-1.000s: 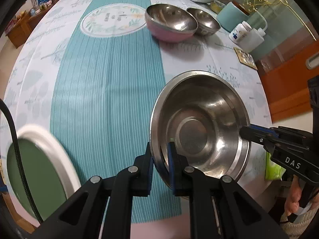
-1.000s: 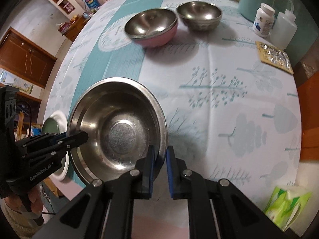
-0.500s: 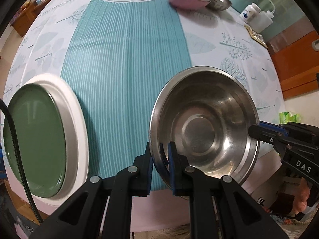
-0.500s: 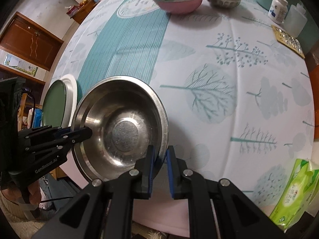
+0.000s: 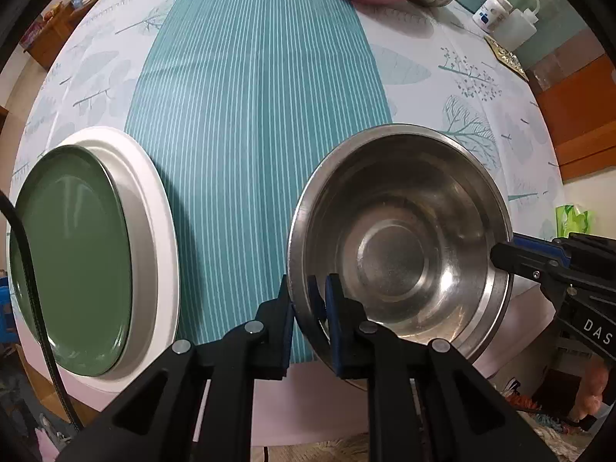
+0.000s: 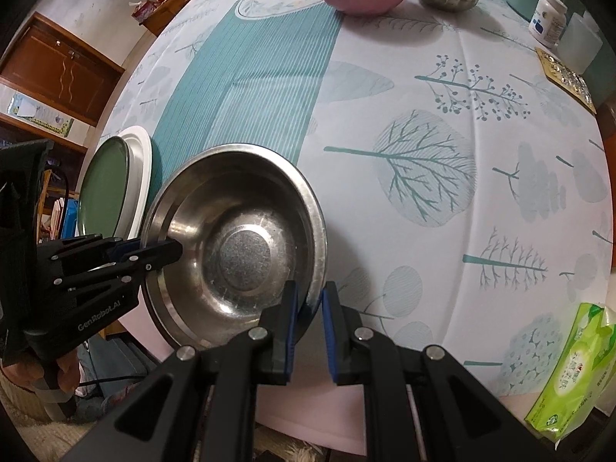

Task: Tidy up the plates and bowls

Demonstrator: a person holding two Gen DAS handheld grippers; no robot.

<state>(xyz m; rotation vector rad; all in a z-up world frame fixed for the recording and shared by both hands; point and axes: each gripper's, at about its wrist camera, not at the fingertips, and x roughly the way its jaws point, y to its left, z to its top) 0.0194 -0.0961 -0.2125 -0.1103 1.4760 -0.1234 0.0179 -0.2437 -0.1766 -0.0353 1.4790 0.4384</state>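
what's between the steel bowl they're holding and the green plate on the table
Only bare striped tablecloth lies between the steel bowl and the green plate, clearest in the left wrist view.

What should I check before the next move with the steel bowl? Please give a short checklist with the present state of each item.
1. Left gripper shut on the steel bowl rim: ok.
2. Right gripper shut on the opposite rim: ok.
3. Bowl empty, nothing to spill: ok.
4. Bowl fully over the table: not ok, its near part hangs past the table edge.
5. Plates apart from the bowl: ok, striped cloth shows between them.
6. Bowl resting on the table or lifted: cannot tell.
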